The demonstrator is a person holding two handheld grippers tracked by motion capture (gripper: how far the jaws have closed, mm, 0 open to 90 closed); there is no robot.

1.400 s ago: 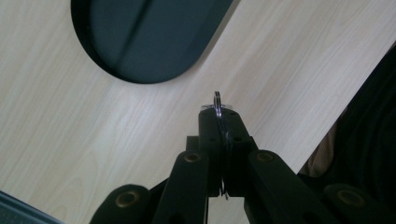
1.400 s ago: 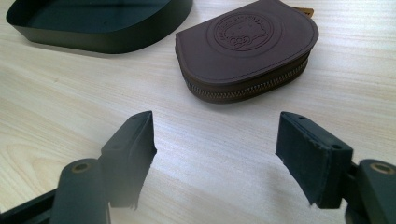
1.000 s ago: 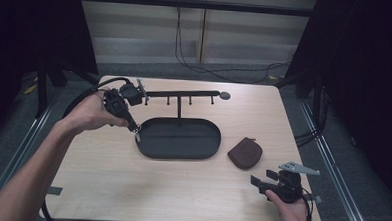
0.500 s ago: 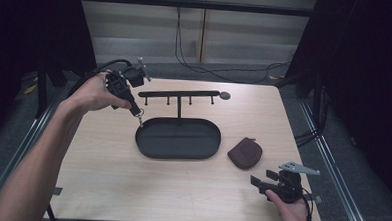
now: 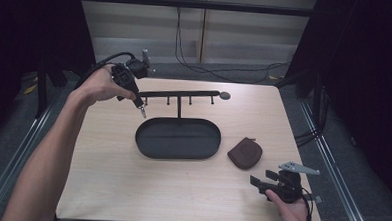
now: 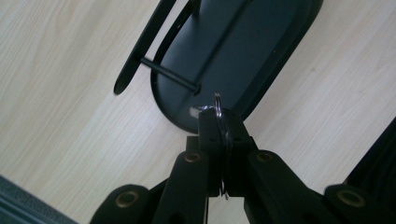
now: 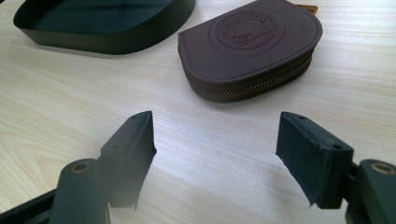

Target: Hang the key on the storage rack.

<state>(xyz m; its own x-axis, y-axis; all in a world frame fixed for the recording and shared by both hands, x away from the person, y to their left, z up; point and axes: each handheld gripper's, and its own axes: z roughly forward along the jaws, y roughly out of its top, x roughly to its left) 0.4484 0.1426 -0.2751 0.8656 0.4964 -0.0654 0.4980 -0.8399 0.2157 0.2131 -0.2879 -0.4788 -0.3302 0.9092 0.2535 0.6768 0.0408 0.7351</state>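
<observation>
I note the left gripper (image 5: 142, 111), pinching a key ring (image 6: 218, 111), has risen from the tray (image 5: 147, 147) toward the hook rack (image 5: 184, 94); hanging likely next. Right gripper (image 7: 215, 156) rests spread.

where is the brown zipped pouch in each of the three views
High view: the brown zipped leather pouch lies right of centre, just right of the black oval tray.
Right gripper view: the pouch is at upper centre-right, beyond the open right tool.
Left gripper view: not in it.
Shared landmark: the oval tray, whose end is also seen past the left tool, which is shut on a small metal ring.
</observation>
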